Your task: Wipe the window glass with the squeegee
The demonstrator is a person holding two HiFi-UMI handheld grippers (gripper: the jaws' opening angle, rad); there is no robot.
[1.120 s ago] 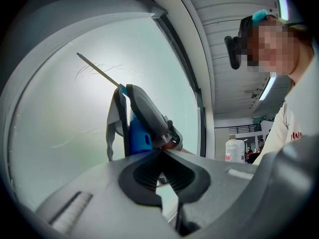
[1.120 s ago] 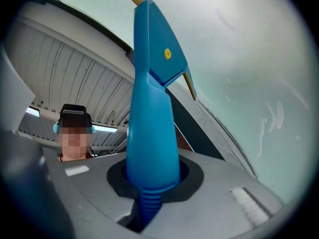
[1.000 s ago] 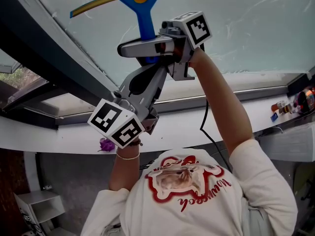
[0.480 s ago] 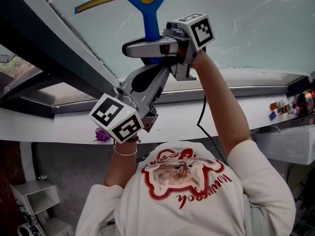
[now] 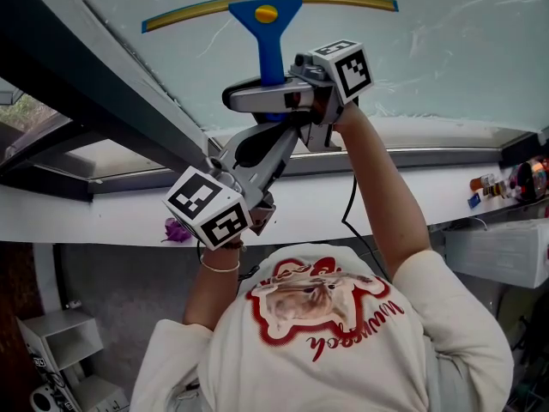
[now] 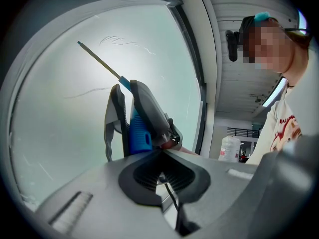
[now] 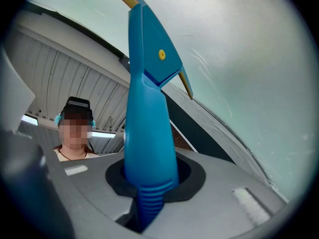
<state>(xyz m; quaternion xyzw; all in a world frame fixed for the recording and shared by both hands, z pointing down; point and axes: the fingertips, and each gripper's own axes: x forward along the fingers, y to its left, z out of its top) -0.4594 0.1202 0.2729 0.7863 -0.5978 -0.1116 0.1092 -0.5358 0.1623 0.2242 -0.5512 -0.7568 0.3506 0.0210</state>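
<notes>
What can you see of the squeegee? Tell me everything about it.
The squeegee looks like blue plastic. It has a tapering handle with a ribbed end, a flared head with a yellow dot, and a long, thin, yellow-edged blade. It stands upright, with the blade crosswise at the top, seemingly against the window glass. The right hand-held gripper has the ribbed end between its jaws. The jaws have just been opening slightly, but the handle looks gripped.

your squeegee (image 5: 269, 48) handle is smooth, glossy blue plastic; the window glass (image 5: 446, 58) is streaked; your left gripper (image 6: 160, 158) and right gripper (image 7: 148, 195) are matt grey plastic.
</notes>
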